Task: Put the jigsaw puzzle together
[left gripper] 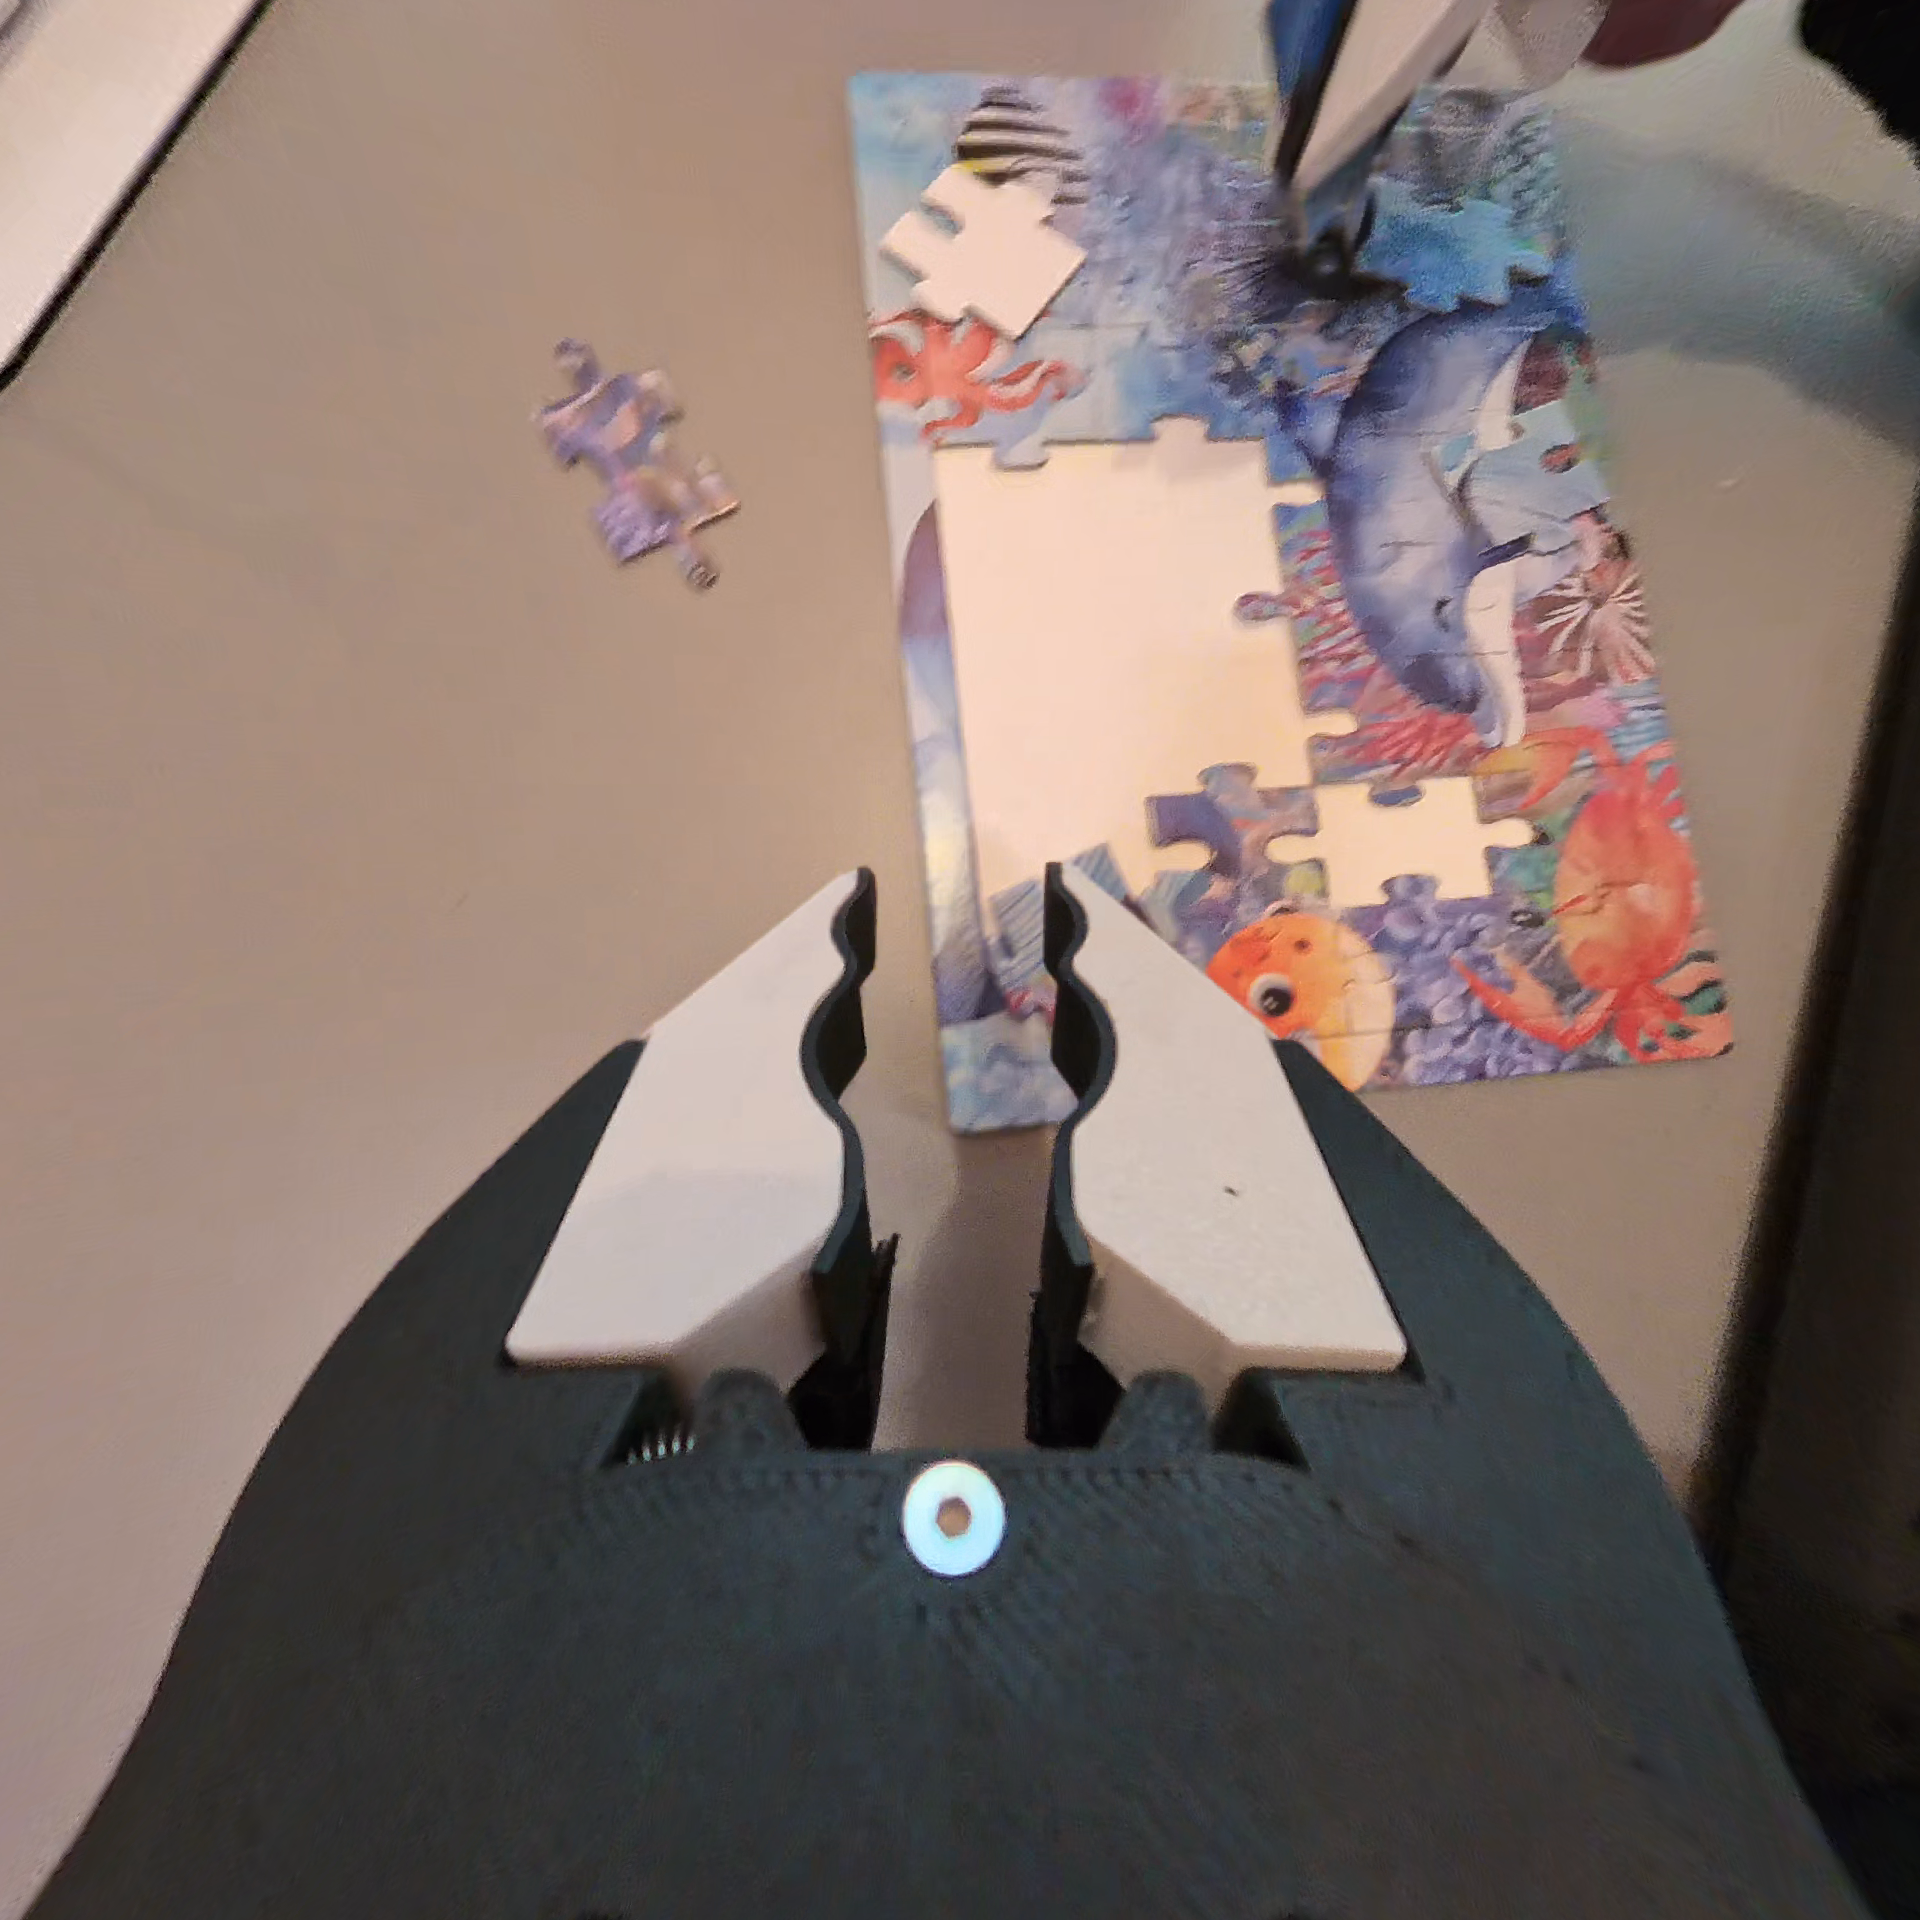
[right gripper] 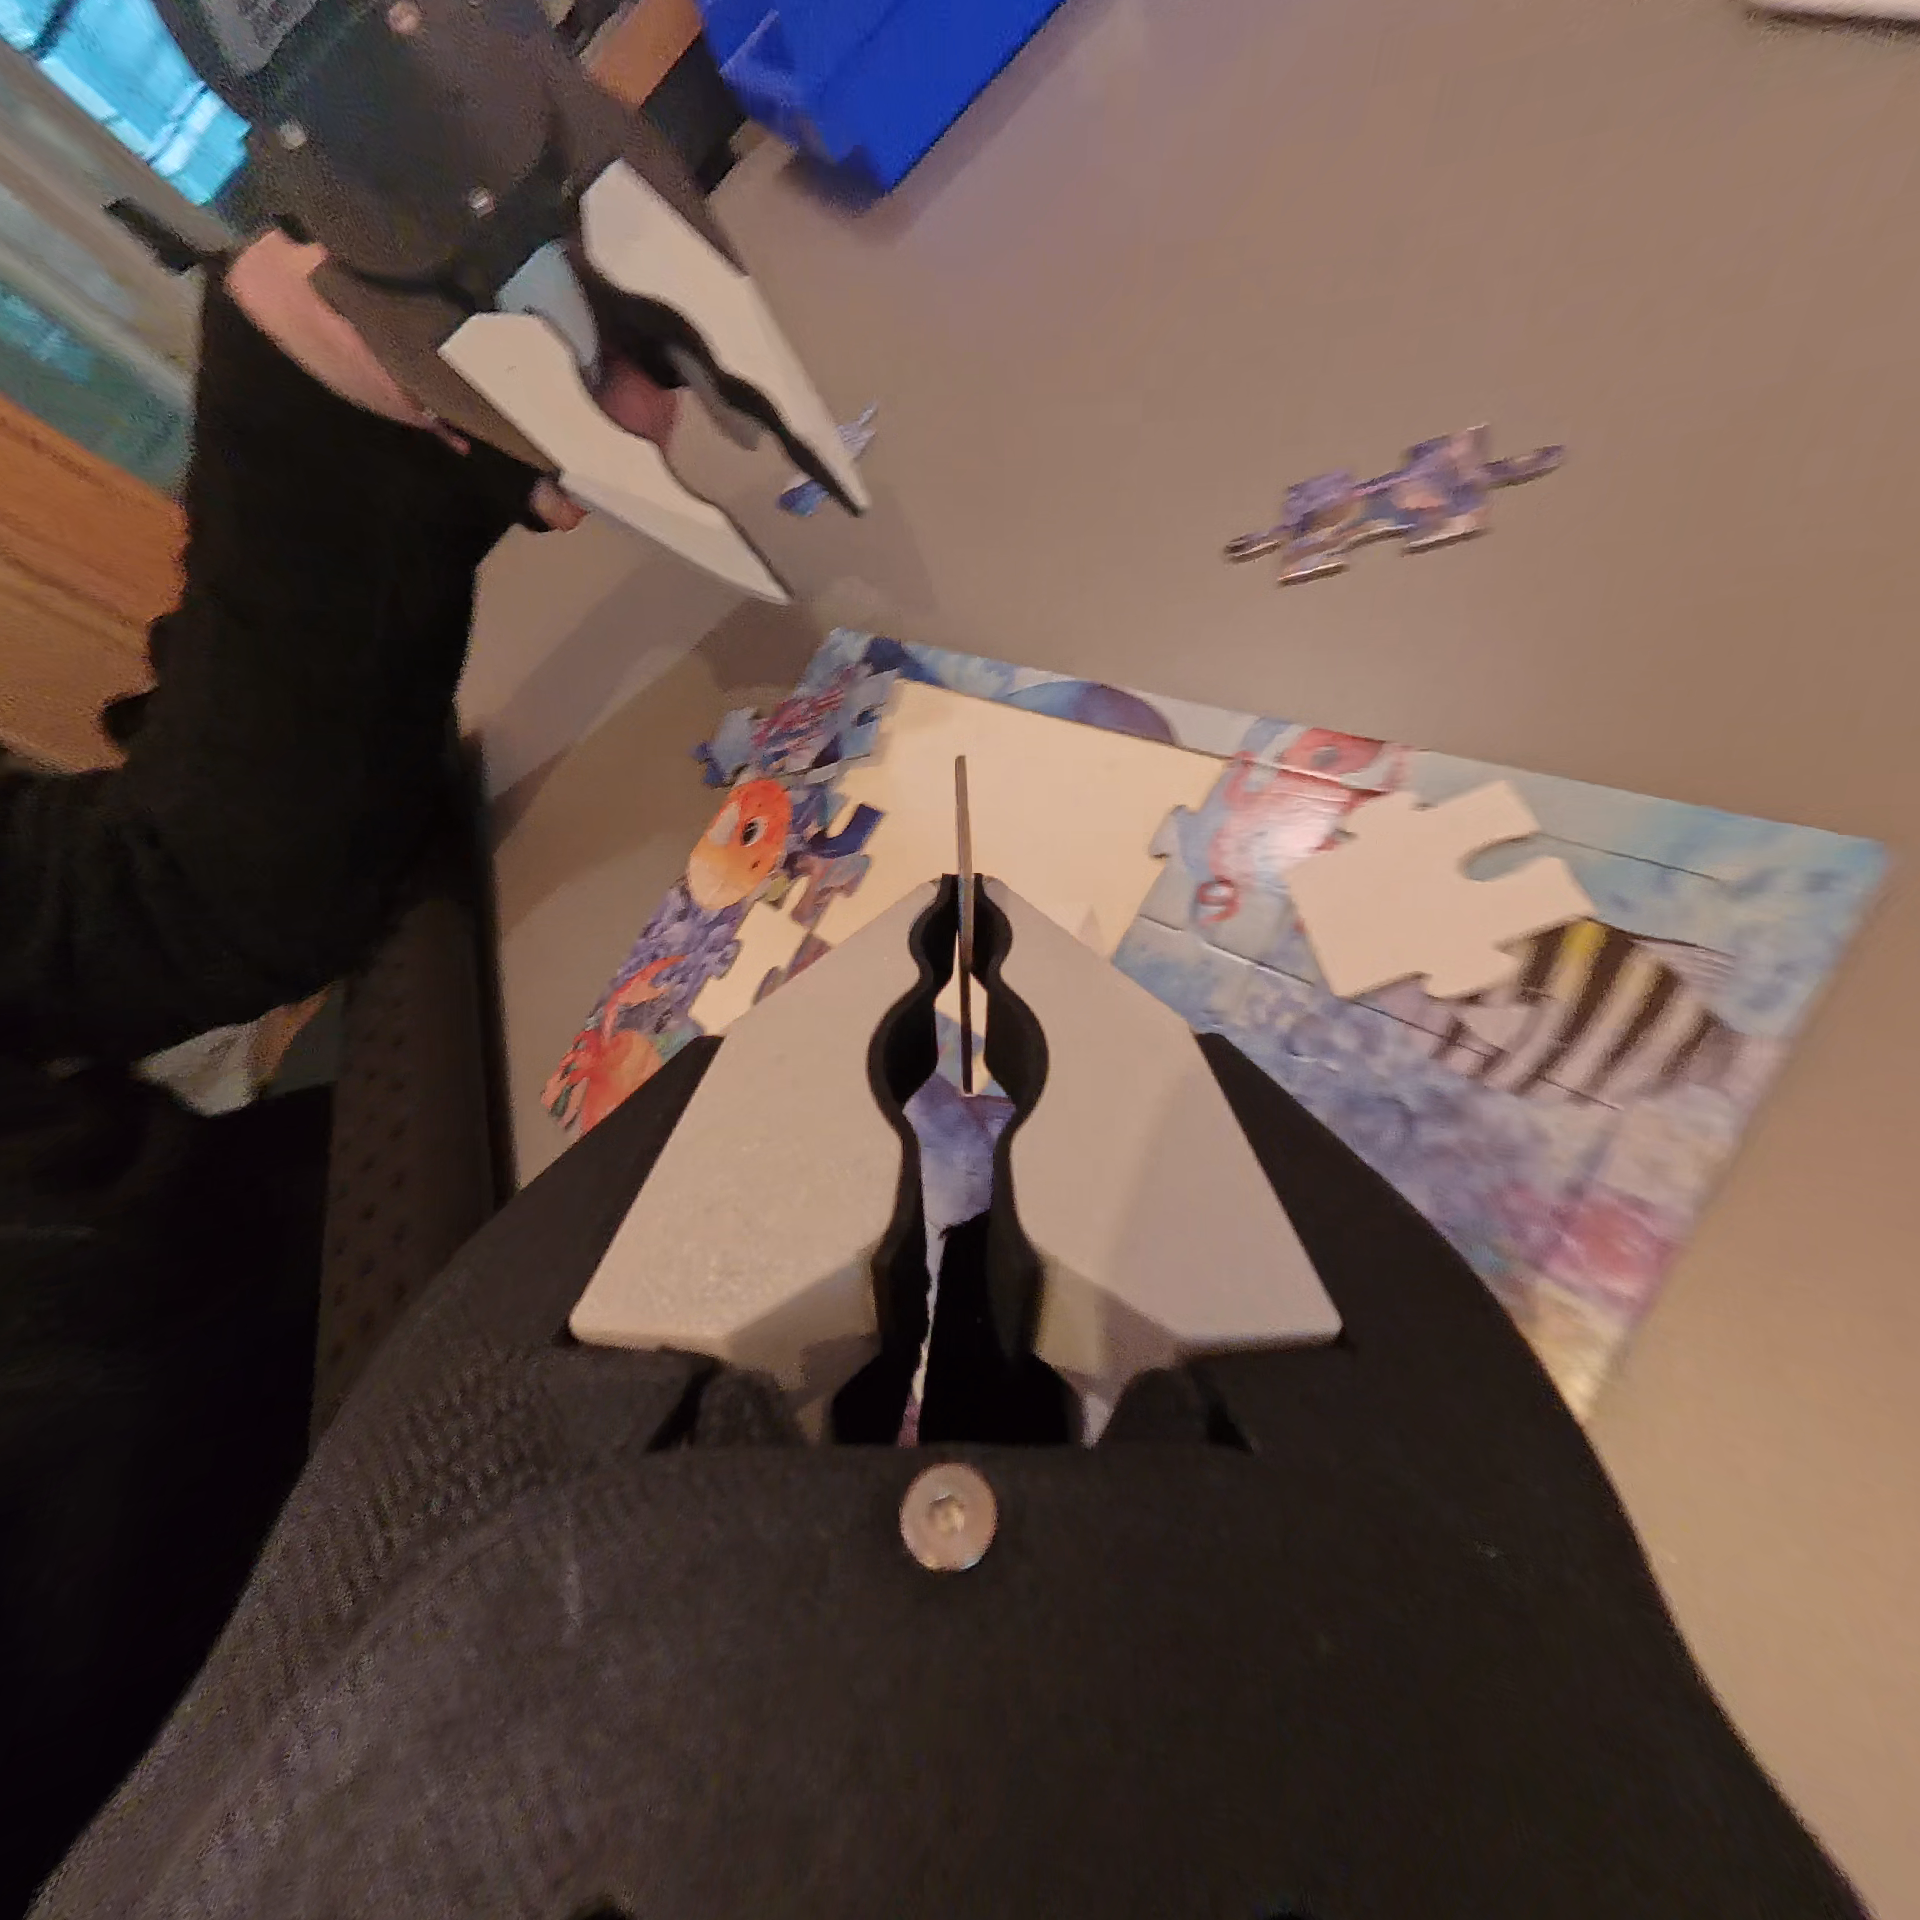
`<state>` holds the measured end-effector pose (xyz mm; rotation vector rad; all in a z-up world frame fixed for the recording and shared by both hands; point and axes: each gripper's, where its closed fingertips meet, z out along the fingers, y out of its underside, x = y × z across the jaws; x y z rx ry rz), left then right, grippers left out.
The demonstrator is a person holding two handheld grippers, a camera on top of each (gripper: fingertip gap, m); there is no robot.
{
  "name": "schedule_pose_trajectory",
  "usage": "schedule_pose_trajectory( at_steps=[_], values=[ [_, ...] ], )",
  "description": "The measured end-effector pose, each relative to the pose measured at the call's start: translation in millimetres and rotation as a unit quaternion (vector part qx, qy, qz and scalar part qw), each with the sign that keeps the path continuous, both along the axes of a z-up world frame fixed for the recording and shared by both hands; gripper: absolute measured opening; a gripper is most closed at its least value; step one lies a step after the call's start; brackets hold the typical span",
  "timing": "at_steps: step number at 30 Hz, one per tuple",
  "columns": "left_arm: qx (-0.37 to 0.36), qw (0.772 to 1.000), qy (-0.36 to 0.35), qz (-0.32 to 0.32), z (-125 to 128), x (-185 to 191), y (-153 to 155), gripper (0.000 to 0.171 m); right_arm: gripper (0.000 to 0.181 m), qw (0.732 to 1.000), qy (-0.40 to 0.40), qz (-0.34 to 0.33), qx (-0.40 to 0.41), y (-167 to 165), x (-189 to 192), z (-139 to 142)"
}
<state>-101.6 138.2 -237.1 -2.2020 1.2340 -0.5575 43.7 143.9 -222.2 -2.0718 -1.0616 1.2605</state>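
The sea-life jigsaw puzzle [left gripper: 1423, 540] lies flat on the grey table, with a large white gap [left gripper: 1101, 644] in its middle and a smaller gap [left gripper: 1403, 842] near the crab. A white face-down piece [left gripper: 987, 249] rests on its far part. A loose cluster of purple pieces [left gripper: 634, 468] lies on the table to the left. My left gripper [left gripper: 961, 883] is open and empty above the puzzle's near edge. My right gripper [left gripper: 1320, 260] is shut on a blue puzzle piece [left gripper: 1455, 249] over the far part. The right wrist view shows this piece edge-on [right gripper: 963, 821] between the shut fingers [right gripper: 961, 883], and the open left gripper [right gripper: 821, 551].
A blue bin [right gripper: 883, 73] stands at the table's far side. Another small piece [right gripper: 847, 442] lies behind the left gripper. The loose cluster [right gripper: 1392, 499] and face-down piece [right gripper: 1423, 894] show here too. A dark edge [left gripper: 1818, 935] borders the table right of the puzzle.
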Motion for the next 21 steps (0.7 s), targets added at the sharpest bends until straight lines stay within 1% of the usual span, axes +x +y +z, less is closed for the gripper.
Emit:
schedule_pose_trajectory(
  at_steps=[2, 5, 9, 12, 15, 21],
  values=[
    [0.011, 0.999, -0.005, 0.029, 4.6, -19.3, 7.3, 0.028, 0.000, 0.999, -0.007, -0.047, 0.014, 16.1, 16.6, 3.8],
    [0.019, 0.996, -0.025, 0.080, 12.2, -50.8, 17.4, 0.026, 0.000, 0.995, 0.008, -0.096, 0.027, 33.0, 38.7, 13.1],
    [0.018, 0.987, 0.003, 0.159, 6.3, -108.3, 22.7, 0.026, 0.000, 0.992, 0.007, -0.121, 0.025, 41.6, 50.4, 11.3],
    [0.002, 0.980, 0.010, 0.197, -0.1, -137.3, 18.6, 0.028, 0.000, 0.992, 0.000, -0.122, 0.024, 42.0, 50.0, 8.7],
    [-0.014, 0.981, 0.017, 0.194, -8.2, -142.6, 12.4, 0.031, 0.000, 0.993, -0.006, -0.118, 0.021, 40.2, 50.8, 7.2],
    [-0.041, 0.979, 0.043, 0.194, -26.9, -145.6, 10.2, 0.036, 0.000, 0.989, -0.031, -0.144, 0.027, 46.1, 65.9, 3.7]
  ],
)
